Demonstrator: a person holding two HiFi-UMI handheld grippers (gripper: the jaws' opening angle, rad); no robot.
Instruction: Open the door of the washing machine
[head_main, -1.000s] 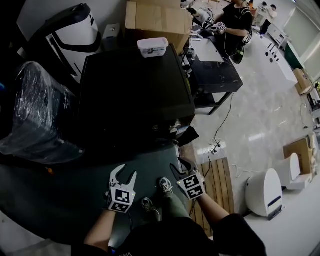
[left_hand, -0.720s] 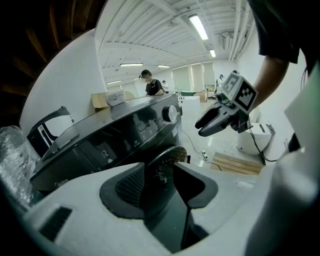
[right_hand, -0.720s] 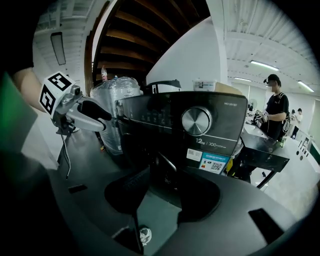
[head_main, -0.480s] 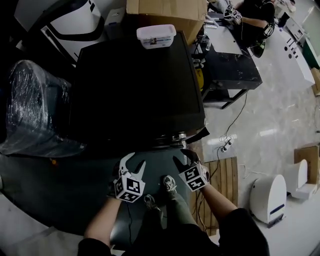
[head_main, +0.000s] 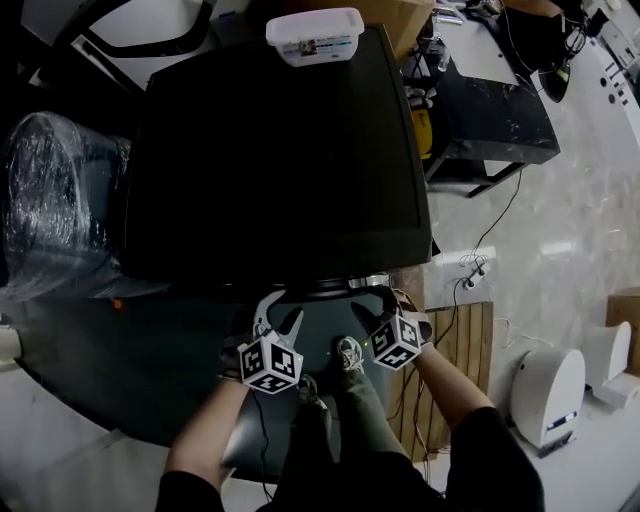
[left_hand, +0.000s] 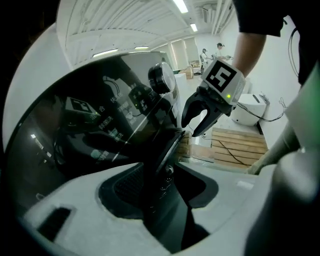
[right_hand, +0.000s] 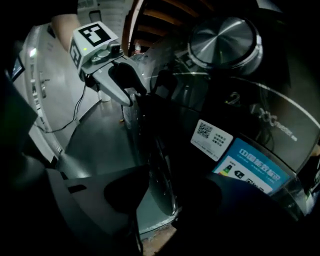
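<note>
Left gripper (head_main: 278, 325): jaws stood apart, clamped on nothing; the dark rim of the door (left_hand: 167, 150) ran up between them, no pad seen pressing on it
Right gripper (head_main: 375, 305): jaws also apart and empty, tips just beside the same rim, close to the left gripper
Door: on the front face of the washing machine (head_main: 270, 150), under the overhanging black top, shut as far as could be told
Step in hand: likely seeking a hold on the rim; best to close one gripper squarely on the rim's lip, then pull outward in an arc about the hinge, not straight back
Edges: the control knob (right_hand: 225, 40) sat above the door; the top's front edge hung just over both grippers
Open room: the dark floor mat (head_main: 150, 370) lay free for the swing; the wooden pallet (head_main: 455, 350) was near on the right, the wrapped bundle (head_main: 50, 200) on the left
</note>
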